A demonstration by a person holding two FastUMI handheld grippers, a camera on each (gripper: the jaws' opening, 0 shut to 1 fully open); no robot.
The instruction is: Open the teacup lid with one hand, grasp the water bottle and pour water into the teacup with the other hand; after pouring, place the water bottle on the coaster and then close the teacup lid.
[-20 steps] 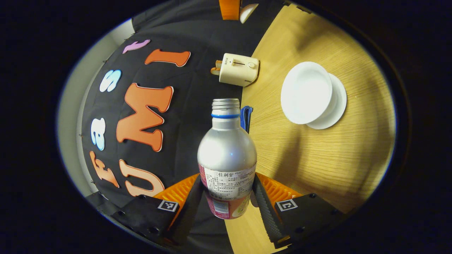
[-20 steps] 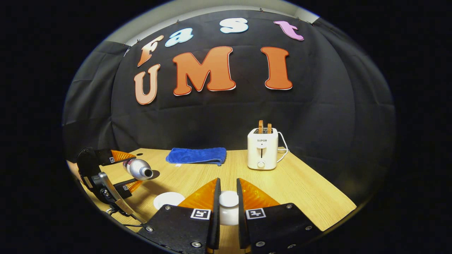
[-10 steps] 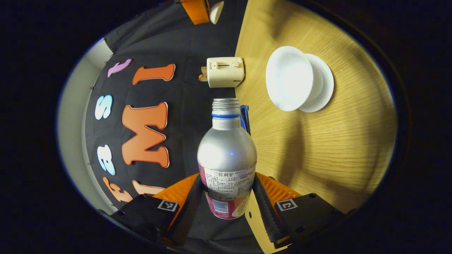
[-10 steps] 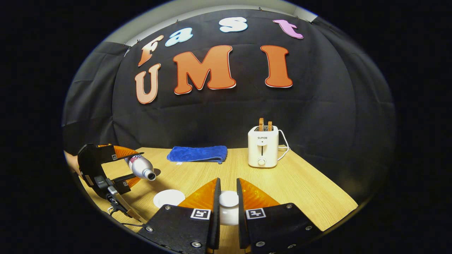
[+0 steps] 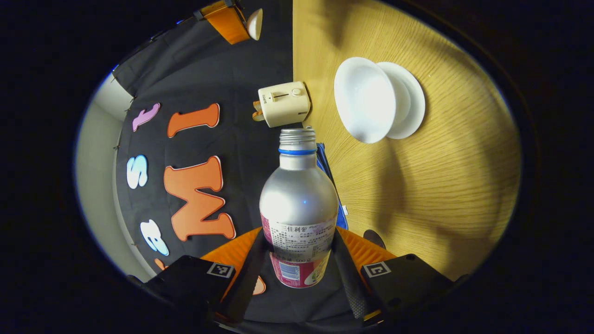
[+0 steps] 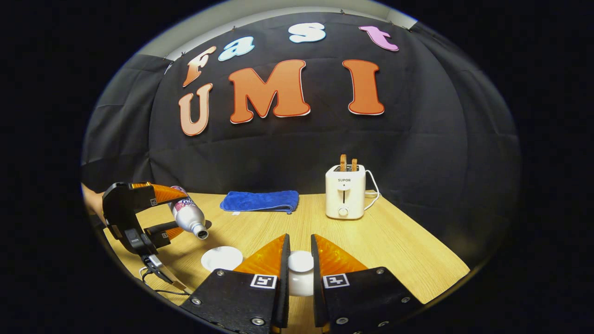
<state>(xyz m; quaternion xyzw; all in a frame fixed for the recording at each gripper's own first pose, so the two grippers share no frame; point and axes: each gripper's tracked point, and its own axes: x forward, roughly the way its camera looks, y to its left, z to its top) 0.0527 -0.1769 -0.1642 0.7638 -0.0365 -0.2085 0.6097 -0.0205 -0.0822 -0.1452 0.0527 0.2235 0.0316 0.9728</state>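
My left gripper (image 5: 299,241) is shut on a silver water bottle (image 5: 298,199) with no cap, its open neck pointing ahead. The white teacup (image 5: 364,99) stands open on its saucer (image 5: 413,104), off to the right of the neck. In the right gripper view the bottle (image 6: 188,215) tilts mouth-down in the left gripper (image 6: 178,211), its mouth just above and left of the teacup (image 6: 222,258). My right gripper (image 6: 299,246) is shut on the white teacup lid (image 6: 300,273), held above the table to the right of the cup.
A cream toaster (image 6: 343,197) with two slices stands at the back of the wooden table (image 6: 399,250). A folded blue cloth (image 6: 260,202) lies at the back middle. A dark round mat (image 5: 373,239) lies just beyond my left gripper's right finger.
The left gripper has risen and swung toward the teacup, tipping the bottle's mouth further down. The right gripper and the lid have stayed put.
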